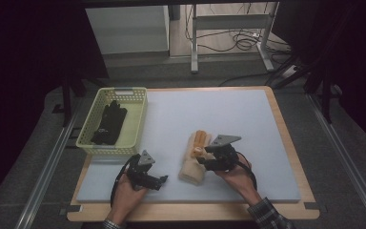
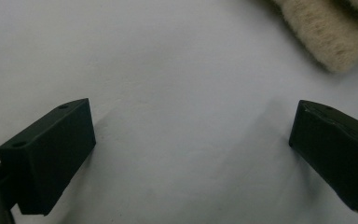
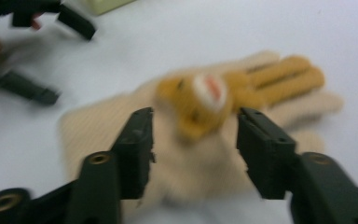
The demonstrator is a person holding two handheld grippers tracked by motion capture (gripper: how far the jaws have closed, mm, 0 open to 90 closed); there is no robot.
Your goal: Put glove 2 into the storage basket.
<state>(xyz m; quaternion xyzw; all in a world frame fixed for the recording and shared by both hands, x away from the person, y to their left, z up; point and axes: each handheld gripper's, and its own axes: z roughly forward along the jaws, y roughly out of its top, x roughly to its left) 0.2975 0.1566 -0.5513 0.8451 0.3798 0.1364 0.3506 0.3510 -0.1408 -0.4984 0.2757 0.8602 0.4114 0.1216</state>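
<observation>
A cream knitted glove [image 1: 192,167] with orange fingers and an orange animal face lies flat on the white mat [image 1: 219,109], fingers pointing away from me. My right gripper [image 1: 203,159] hovers just over it from the right. In the right gripper view its jaws [image 3: 193,140] stand open on either side of the blurred orange face of the glove [image 3: 200,100], not pressing on it. My left gripper [image 1: 162,181] rests low on the mat, left of the glove's cuff. It is open [image 2: 191,149] with bare mat between the fingers, and the fuzzy cuff [image 2: 326,37] lies just beyond the right one.
A pale yellow basket [image 1: 97,143] stands at the mat's back left corner with black gloves [image 1: 109,123] inside. The mat sits on a wooden board [image 1: 290,143]. Beyond the table, desk legs and cables stand on the floor.
</observation>
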